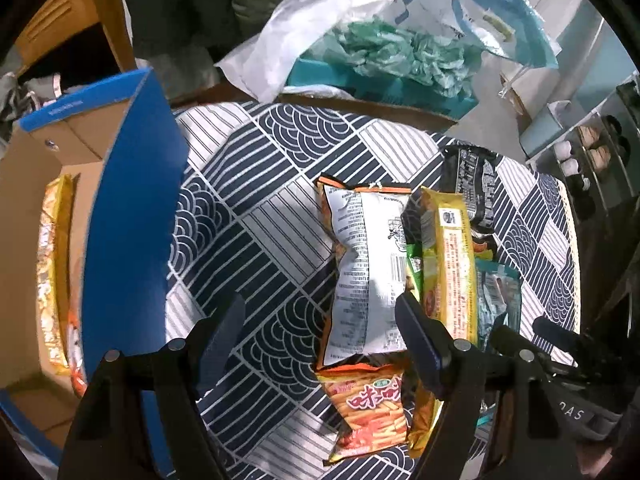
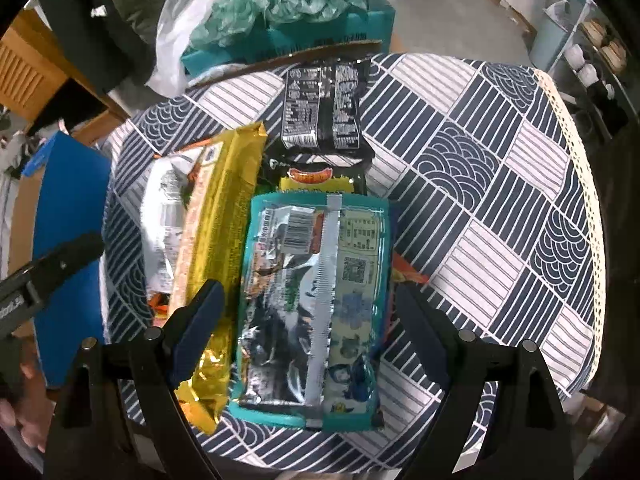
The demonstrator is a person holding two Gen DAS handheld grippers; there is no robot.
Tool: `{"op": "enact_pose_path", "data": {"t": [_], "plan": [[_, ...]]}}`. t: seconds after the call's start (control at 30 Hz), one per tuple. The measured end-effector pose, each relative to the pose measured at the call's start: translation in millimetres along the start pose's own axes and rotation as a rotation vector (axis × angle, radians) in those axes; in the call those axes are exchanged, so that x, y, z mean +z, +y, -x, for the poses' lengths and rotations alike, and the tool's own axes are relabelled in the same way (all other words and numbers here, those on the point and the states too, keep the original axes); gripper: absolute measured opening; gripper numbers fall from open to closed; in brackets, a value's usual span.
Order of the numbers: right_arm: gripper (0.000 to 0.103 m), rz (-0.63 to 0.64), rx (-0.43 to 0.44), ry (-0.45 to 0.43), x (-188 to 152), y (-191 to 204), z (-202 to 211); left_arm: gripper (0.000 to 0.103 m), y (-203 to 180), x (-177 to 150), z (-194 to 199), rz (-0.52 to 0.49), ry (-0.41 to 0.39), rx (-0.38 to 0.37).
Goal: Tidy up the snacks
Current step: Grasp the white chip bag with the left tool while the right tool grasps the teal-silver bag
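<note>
Snack packs lie piled on a round table with a navy-and-white patterned cloth [image 1: 256, 216]. In the left wrist view my left gripper [image 1: 320, 324] is open and empty; its right finger sits beside a white-and-orange chip bag [image 1: 368, 264], with an orange fries-print bag [image 1: 368, 408] below and a long yellow pack [image 1: 452, 264] to the right. In the right wrist view my right gripper [image 2: 310, 308] is open around a teal-edged foil pack [image 2: 312, 292], with jaws on either side, not closed. The yellow pack [image 2: 216, 240] lies left of it and a black pack [image 2: 320, 108] lies beyond it.
A blue-sided cardboard box [image 1: 132, 220] stands left of the table and holds a golden snack bag [image 1: 52, 264]. Behind the table are a teal box with green plastic [image 1: 400, 60] and white bags. A shelf [image 1: 592, 156] stands at the right. The cloth's lace edge [image 2: 580, 184] marks the table's right rim.
</note>
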State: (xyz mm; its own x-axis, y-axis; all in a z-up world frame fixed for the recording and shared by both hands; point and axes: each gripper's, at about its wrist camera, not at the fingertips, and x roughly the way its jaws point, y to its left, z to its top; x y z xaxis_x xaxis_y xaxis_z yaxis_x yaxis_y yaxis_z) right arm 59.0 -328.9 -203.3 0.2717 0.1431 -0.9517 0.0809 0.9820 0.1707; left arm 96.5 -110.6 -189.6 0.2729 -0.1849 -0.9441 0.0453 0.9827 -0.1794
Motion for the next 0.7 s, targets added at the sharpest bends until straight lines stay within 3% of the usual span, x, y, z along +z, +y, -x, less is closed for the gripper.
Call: {"op": "enact_pose_path", "data": {"t": [0.3, 0.47, 0.7], "plan": [[0.087, 0.007, -0.016, 0.034, 6, 11, -19, 0.079, 5, 5, -18, 0.047, 0.037, -0.065], [0.087, -0.008, -0.025, 0.048, 6, 7, -27, 0.079, -6, 5, -29, 0.010, 0.064, -0.059], [0.087, -0.014, -0.036, 0.080, 1, 1, -41, 0.079, -12, 10, -40, 0.034, 0.089, -0.082]]}}
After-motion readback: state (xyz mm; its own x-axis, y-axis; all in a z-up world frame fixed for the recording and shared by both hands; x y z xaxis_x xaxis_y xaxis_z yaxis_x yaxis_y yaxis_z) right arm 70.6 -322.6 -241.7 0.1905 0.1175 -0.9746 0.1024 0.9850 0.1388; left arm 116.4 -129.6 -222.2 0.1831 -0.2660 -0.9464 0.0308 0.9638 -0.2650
